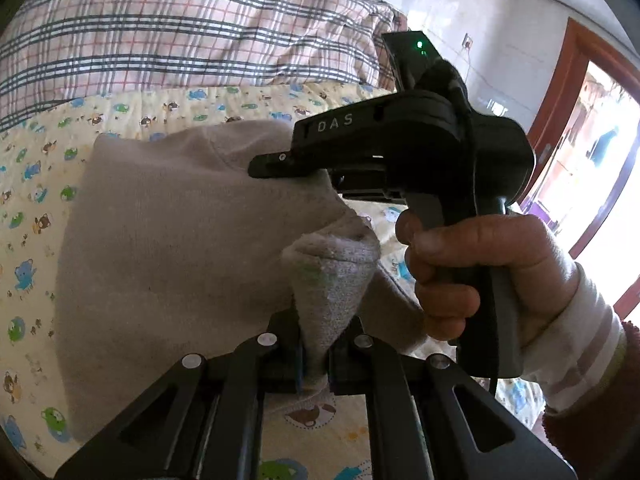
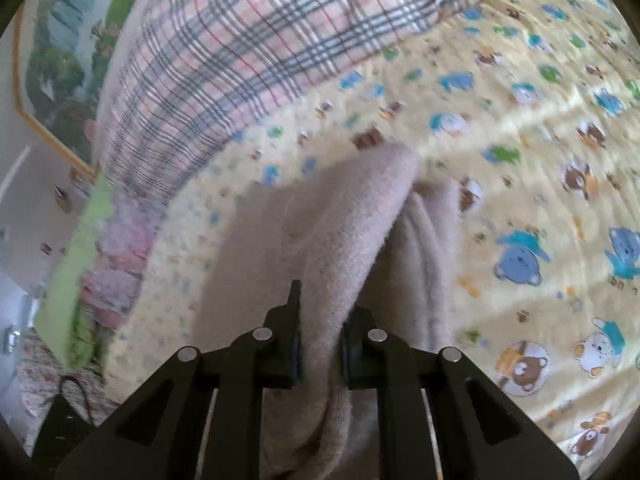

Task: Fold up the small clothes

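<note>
A small beige knit garment hangs lifted above the bed. My left gripper is shut on a bunched corner of it, which fans up from the jaws. My right gripper shows in the left wrist view, held by a hand, with its fingers clamped on the garment's upper edge. In the right wrist view the right gripper is shut on a thick fold of the same garment, which drapes forward and down toward the sheet.
The bed has a yellow sheet with cartoon bears. A plaid quilt is piled at the far side. A framed picture hangs on the wall. A doorway is at the right.
</note>
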The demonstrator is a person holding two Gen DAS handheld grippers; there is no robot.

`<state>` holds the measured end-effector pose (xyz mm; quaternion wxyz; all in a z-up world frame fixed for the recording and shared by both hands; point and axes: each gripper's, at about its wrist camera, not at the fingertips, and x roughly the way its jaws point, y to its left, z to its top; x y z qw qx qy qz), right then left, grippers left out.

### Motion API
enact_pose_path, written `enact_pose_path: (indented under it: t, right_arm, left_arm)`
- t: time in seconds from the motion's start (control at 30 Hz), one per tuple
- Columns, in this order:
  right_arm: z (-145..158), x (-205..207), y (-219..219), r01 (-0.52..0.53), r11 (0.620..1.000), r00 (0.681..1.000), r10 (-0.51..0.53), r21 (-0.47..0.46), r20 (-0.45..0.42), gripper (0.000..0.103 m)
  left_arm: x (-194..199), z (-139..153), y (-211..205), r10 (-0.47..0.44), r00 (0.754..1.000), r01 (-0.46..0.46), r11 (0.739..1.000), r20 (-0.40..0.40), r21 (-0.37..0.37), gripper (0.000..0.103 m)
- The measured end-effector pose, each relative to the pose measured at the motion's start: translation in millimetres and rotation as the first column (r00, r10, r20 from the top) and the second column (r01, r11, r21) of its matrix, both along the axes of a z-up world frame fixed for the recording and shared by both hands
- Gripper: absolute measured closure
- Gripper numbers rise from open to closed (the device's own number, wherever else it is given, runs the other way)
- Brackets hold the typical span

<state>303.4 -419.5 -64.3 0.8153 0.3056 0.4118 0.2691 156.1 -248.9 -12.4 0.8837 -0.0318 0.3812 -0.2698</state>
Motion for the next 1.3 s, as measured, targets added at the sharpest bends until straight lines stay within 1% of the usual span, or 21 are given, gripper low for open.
enact_pose_path:
  t: [0.1, 0.17, 0.2, 0.23, 0.27, 0.3, 0.33, 0.37, 0.4, 0.53, 0.6, 0.63, 0.7, 0.77, 0.83, 0.93, 1.03, 1.07, 1.13, 1.23, 1.3]
  right_arm:
    - [13, 0, 1, 0.001, 0.999, 0.998, 0.001, -0.038, 0.056, 0.087]
    - [13, 3, 5, -0.002, 0.997, 0.999, 0.006, -0.08, 0.046, 0.087]
    - [9, 6, 8, -0.002, 0.992, 1.0, 0.005, -0.128, 0.026, 0.086]
    - [7, 8, 10, 0.006, 0.987, 1.0, -0.005, -0.158, 0.012, 0.08]
    - [2, 8, 10, 0.02, 0.982, 1.0, -0.022, -0.19, -0.006, 0.07]
    - [-1, 6, 9, 0.027, 0.98, 0.999, -0.03, -0.195, -0.013, 0.068]
    - [-2, 3, 6, 0.035, 0.983, 0.999, -0.038, -0.182, -0.014, 0.067]
    - [-1, -2, 1, 0.051, 0.985, 0.998, -0.054, -0.167, -0.012, 0.066]
    - [1, -7, -3, 0.065, 0.985, 0.998, -0.067, -0.162, -0.01, 0.066]
    - [17, -39, -19, 0.13, 0.982, 0.991, -0.128, -0.139, 0.026, 0.063]
    - [24, -55, -22, 0.14, 0.983, 0.99, -0.136, -0.121, 0.044, 0.062]
    - [27, -67, -24, 0.143, 0.984, 0.989, -0.138, -0.106, 0.054, 0.062]
    - [31, -82, -24, 0.148, 0.984, 0.988, -0.142, -0.096, 0.061, 0.061]
    - [33, -101, -23, 0.153, 0.985, 0.986, -0.146, -0.085, 0.078, 0.057]
    - [34, -115, -18, 0.148, 0.985, 0.986, -0.141, -0.084, 0.091, 0.056]
    - [36, -125, -9, 0.14, 0.987, 0.986, -0.131, -0.078, 0.106, 0.055]
    - [40, -128, 1, 0.138, 0.983, 0.984, -0.122, -0.119, 0.129, 0.052]
    - [40, -126, 6, 0.128, 0.981, 0.986, -0.11, -0.145, 0.126, 0.051]
    - [40, -127, 13, 0.103, 0.981, 0.989, -0.083, -0.166, 0.121, 0.051]
    - [37, -128, 14, 0.107, 0.982, 0.989, -0.09, -0.156, 0.113, 0.051]
    - [33, -128, 11, 0.126, 0.981, 0.989, -0.112, -0.149, 0.098, 0.051]
  left_arm:
    - [1, 4, -2, 0.005, 1.0, -0.005, 1.0, 0.03, 0.004, 0.095]
    - [3, 1, -5, 0.002, 1.0, -0.002, 1.0, 0.014, 0.012, 0.09]
    - [4, -2, -6, 0.0, 1.0, 0.0, 1.0, 0.002, 0.017, 0.089]
    - [6, -6, -7, -0.005, 1.0, 0.005, 1.0, -0.018, 0.022, 0.088]
    - [6, -7, -5, -0.017, 0.999, 0.017, 1.0, -0.032, 0.016, 0.085]
    - [4, -6, -4, -0.024, 0.999, 0.025, 1.0, -0.036, 0.011, 0.083]
    - [0, -4, 0, -0.031, 0.999, 0.032, 0.999, -0.041, 0.004, 0.074]
    - [-3, -2, 3, -0.033, 0.999, 0.033, 0.999, -0.044, -0.001, 0.061]
    - [-7, 1, 6, -0.034, 0.999, 0.033, 0.999, -0.042, -0.007, 0.057]
    - [-27, 9, 30, -0.034, 0.999, 0.033, 0.999, -0.032, -0.017, 0.057]
    - [-34, 11, 42, -0.022, 1.0, 0.022, 1.0, -0.022, -0.005, 0.054]
    - [-36, 11, 52, -0.004, 1.0, 0.004, 1.0, -0.019, 0.01, 0.053]
    - [-43, 11, 69, 0.025, 0.999, -0.025, 1.0, -0.02, 0.016, 0.051]
    - [-49, 7, 91, 0.072, 0.997, -0.071, 0.997, -0.024, 0.023, 0.048]
    - [-50, 0, 114, 0.134, 0.99, -0.132, 0.991, -0.043, 0.037, 0.047]
    - [-42, -12, 138, 0.205, 0.974, -0.203, 0.979, -0.092, 0.034, 0.047]
    - [-36, -19, 145, 0.23, 0.967, -0.229, 0.973, -0.108, 0.029, 0.047]
    - [-33, -22, 143, 0.222, 0.968, -0.219, 0.975, -0.115, 0.036, 0.047]
    - [-32, -25, 136, 0.2, 0.973, -0.195, 0.979, -0.11, 0.063, 0.047]
    - [-34, -32, 128, 0.178, 0.979, -0.168, 0.981, -0.103, 0.098, 0.047]
    - [-31, -38, 129, 0.206, 0.973, -0.192, 0.973, -0.107, 0.128, 0.048]
